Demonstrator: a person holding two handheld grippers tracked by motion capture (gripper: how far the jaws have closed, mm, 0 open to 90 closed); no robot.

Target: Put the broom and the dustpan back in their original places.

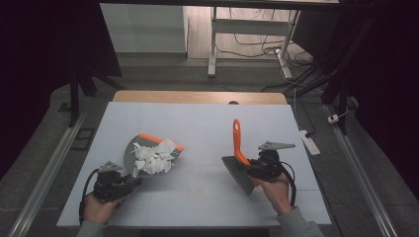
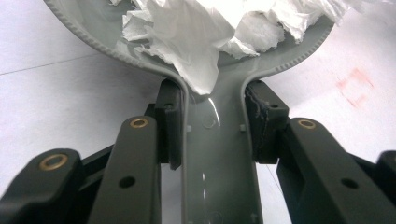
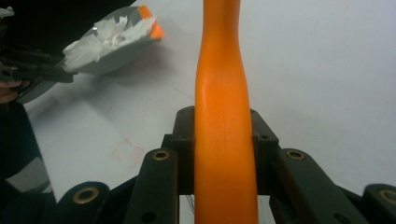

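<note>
A grey dustpan [image 1: 132, 150] with an orange lip holds a heap of crumpled white paper [image 1: 154, 157]. My left gripper [image 1: 129, 181] is shut on its grey handle [image 2: 215, 140], with the pads [image 2: 169, 123] pressed on both sides and the paper [image 2: 205, 32] just ahead. My right gripper [image 1: 253, 165] is shut on the orange handle [image 3: 223, 135] of a hand brush [image 1: 238, 143]. The brush's grey bristles [image 1: 238, 175] hang near the table at the right, and its handle points away from me. The dustpan [image 3: 112, 44] lies off to the left in the right gripper view.
The white table top [image 1: 197, 123] has a wooden far edge [image 1: 197, 97]. A faint reddish smudge [image 1: 197, 190] marks the board between the two tools. Desk legs and cables stand on the floor beyond, and a white power strip [image 1: 309, 140] lies off the right edge.
</note>
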